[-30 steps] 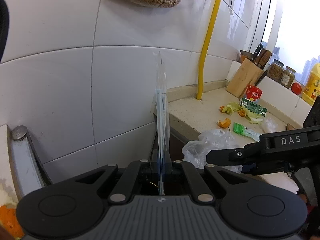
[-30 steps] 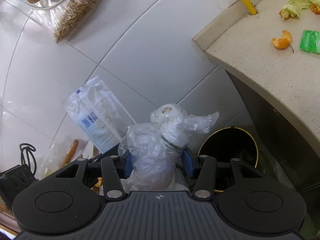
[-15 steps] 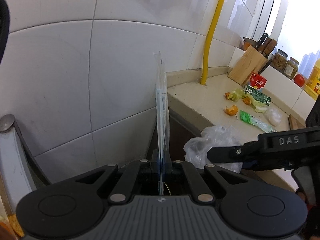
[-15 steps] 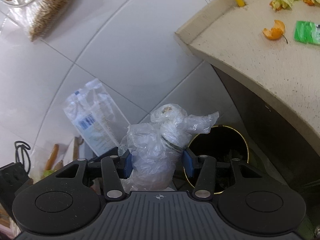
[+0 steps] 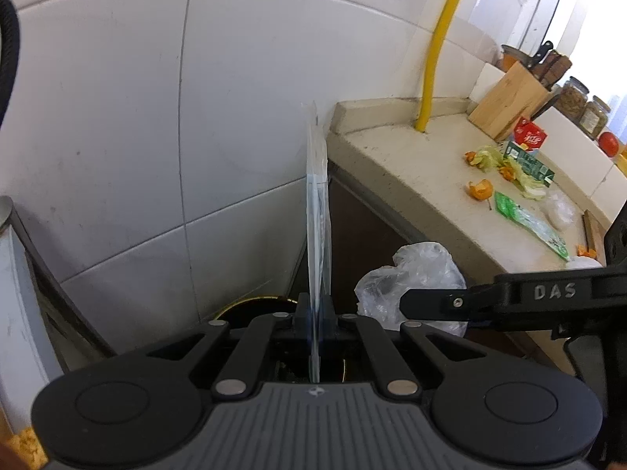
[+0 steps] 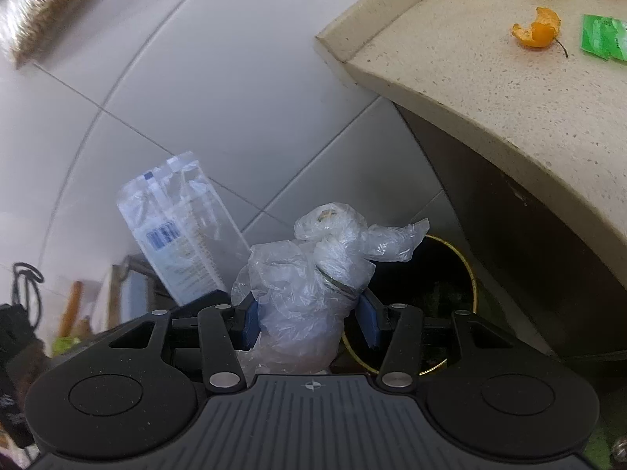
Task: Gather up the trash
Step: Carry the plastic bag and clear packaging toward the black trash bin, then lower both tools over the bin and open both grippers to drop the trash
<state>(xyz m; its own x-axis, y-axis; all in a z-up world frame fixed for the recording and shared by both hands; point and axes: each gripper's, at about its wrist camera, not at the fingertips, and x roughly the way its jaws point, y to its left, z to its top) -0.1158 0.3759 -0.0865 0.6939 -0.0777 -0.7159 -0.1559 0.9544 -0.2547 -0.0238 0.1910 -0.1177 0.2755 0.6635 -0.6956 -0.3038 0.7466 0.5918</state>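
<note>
**Trash held over bin**

Left gripper (image 5: 316,319): clamped on flat clear wrapper (image 5: 316,211), edge-on, upright. Right gripper (image 6: 309,319): pinching crumpled plastic bag (image 6: 313,274) above gold-rimmed bin (image 6: 443,274). Orange peel (image 6: 539,31), green packet (image 6: 601,37): lying on countertop (image 6: 490,90).

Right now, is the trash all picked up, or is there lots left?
Partly. The left gripper is shut on a flat clear wrapper, and the right gripper is shut on a crumpled plastic bag. Both hang near the bin on the floor, but nothing is dropped yet. Still on the counter: orange peel, leaves and green wrappers.
</note>
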